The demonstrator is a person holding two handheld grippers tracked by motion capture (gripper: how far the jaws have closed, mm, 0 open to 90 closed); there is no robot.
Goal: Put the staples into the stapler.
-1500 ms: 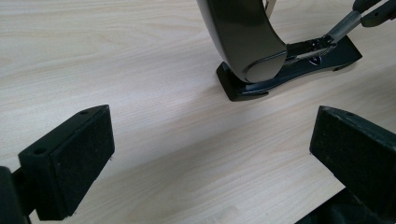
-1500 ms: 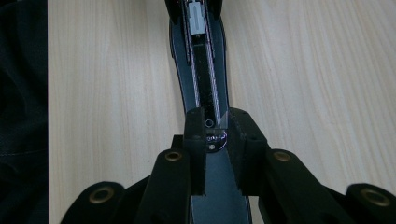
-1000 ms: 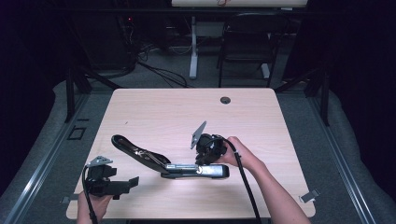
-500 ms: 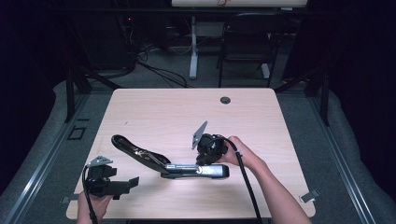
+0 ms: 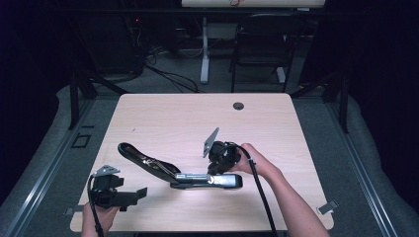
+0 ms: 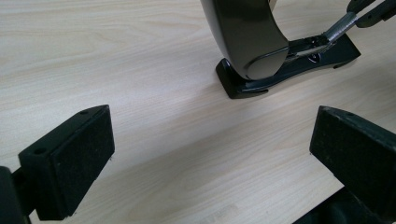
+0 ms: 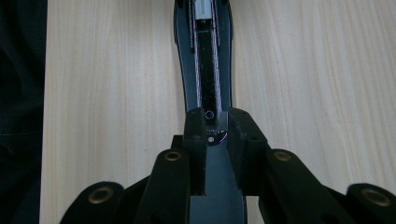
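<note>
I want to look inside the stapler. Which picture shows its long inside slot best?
The right gripper view: it looks straight down the opened stapler's slot. The high view shows the whole stapler swung open, too small for detail. The left gripper view shows its glossy top arm and base end, not the slot.

A dim lab or recording workspace: a pale wood counter [image 5: 163, 118] stands on grey carpet [image 5: 326, 123], with loose cables [image 5: 168, 79] on the floor at the far side, a white desk leg [image 5: 204, 54] and a dark chair [image 5: 259, 49] beyond.
</note>
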